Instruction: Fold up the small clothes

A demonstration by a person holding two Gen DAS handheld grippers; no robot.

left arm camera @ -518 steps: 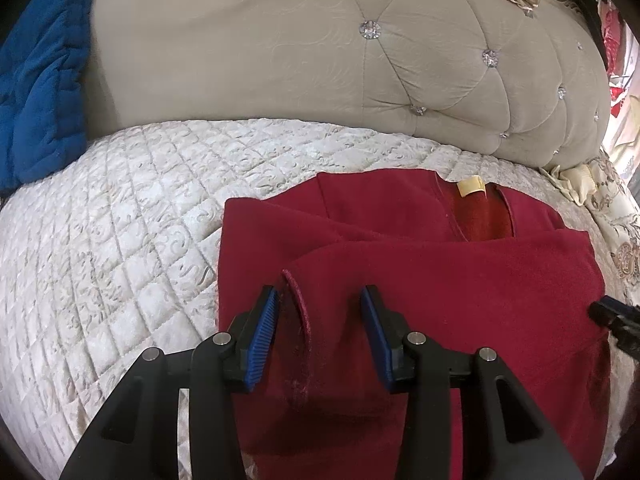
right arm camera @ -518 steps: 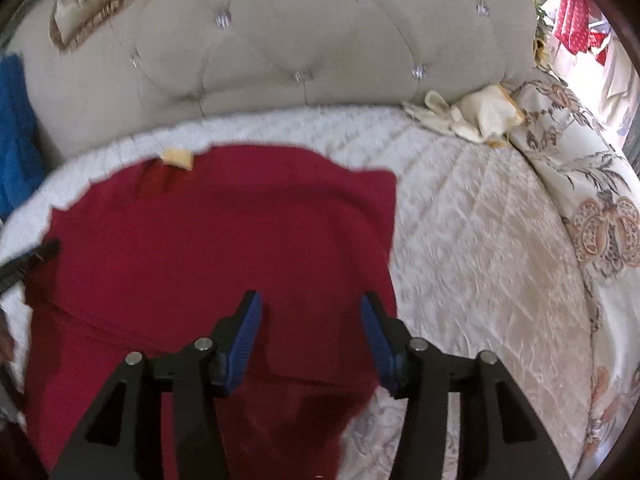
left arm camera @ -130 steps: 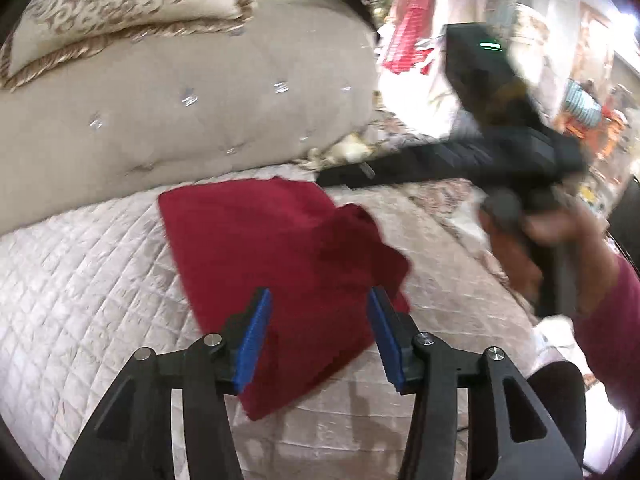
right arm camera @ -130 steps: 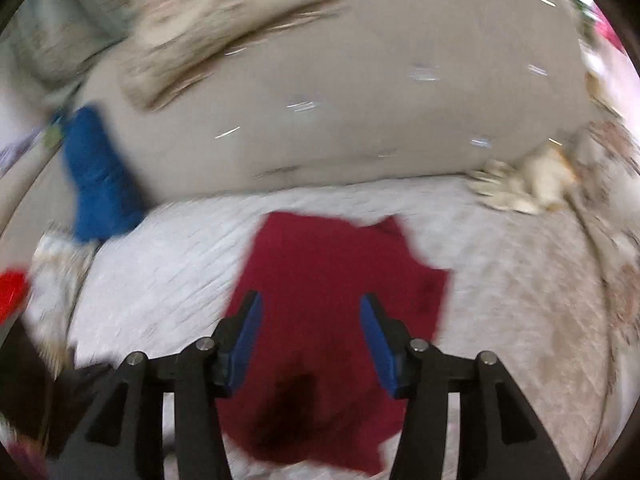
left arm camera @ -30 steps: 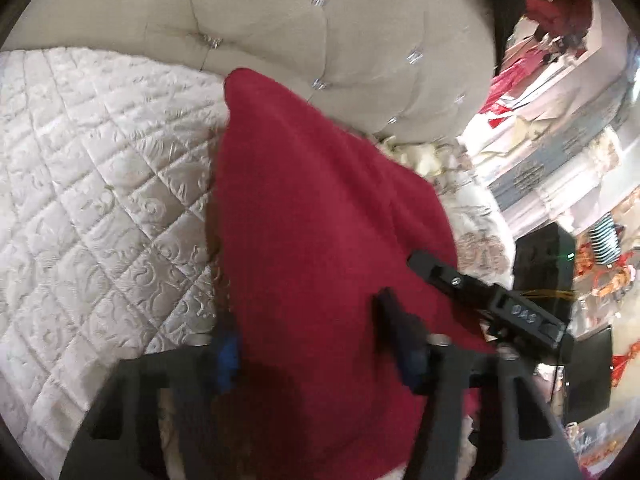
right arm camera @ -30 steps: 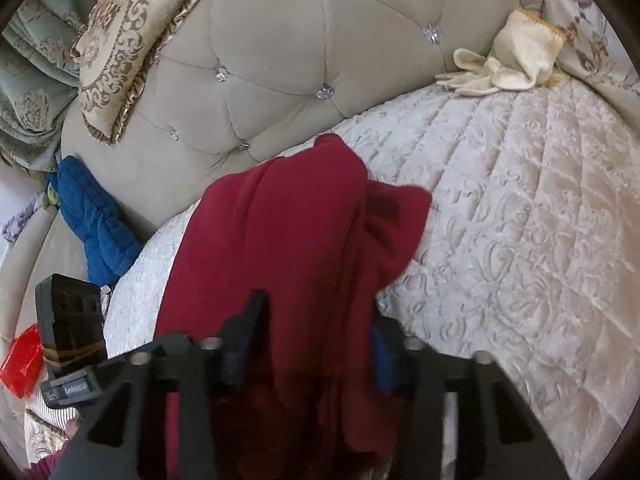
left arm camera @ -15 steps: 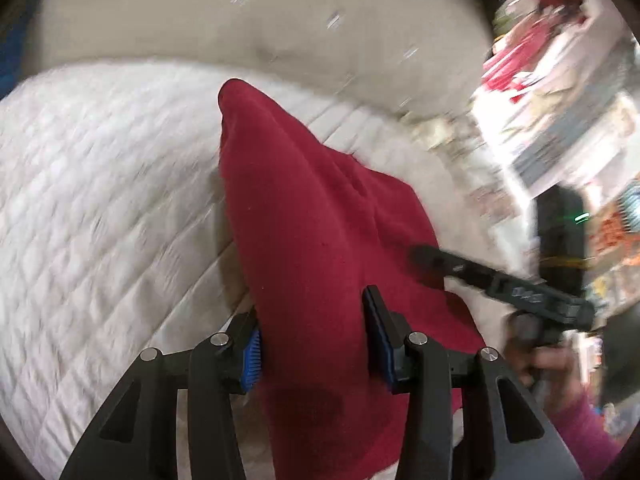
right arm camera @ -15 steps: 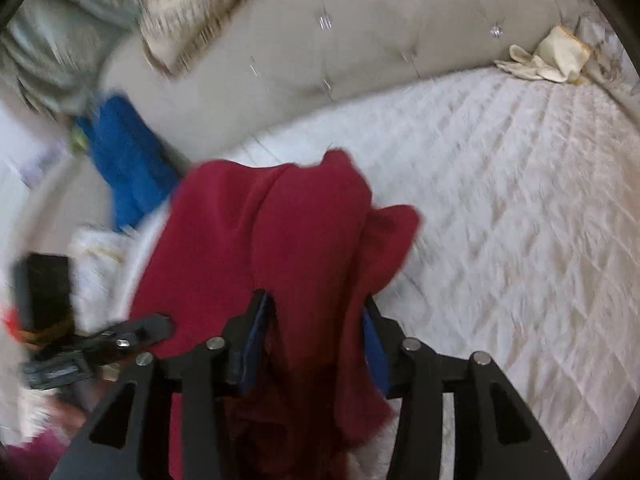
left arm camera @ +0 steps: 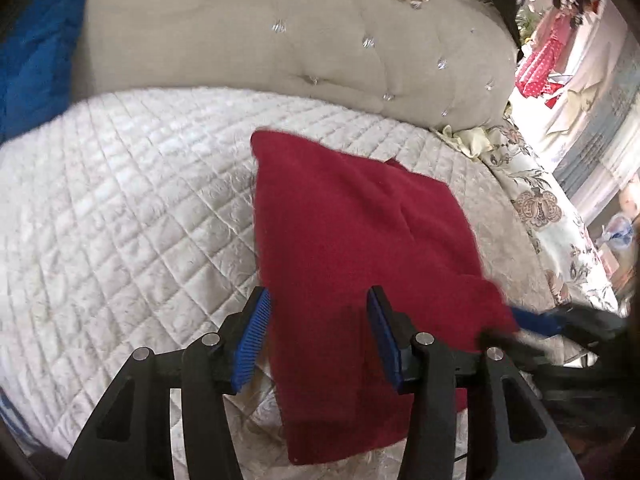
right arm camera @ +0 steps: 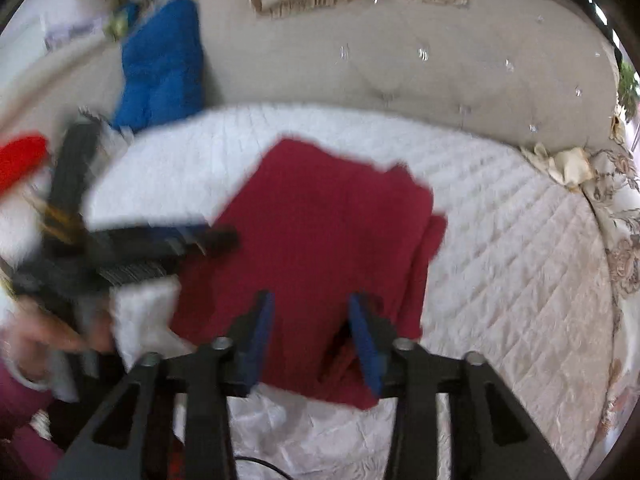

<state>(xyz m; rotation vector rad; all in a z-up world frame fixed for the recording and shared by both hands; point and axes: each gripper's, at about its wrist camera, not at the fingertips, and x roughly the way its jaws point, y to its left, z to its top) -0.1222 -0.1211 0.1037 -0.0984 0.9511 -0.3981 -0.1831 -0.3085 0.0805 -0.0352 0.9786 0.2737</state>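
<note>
Both tongs, left (left arm camera: 316,336) and right (right arm camera: 310,334), apart, nothing clamped. Garment (left arm camera: 352,240) folded on the bed (left arm camera: 120,208). Risk: right-side flap sticks out; careless regrasp could undo the fold.

One red garment (left arm camera: 352,240), two hand-held grippers (left arm camera: 318,336) (right arm camera: 310,338).

Folded garment (left arm camera: 352,240) lies on quilted bedspread (left arm camera: 120,220), in front of tufted headboard (left arm camera: 280,48). Left gripper (left arm camera: 318,334) over its near left edge; right gripper (right arm camera: 310,338) over its near right part. Cushion (right arm camera: 160,64) behind, left of garment.
</note>
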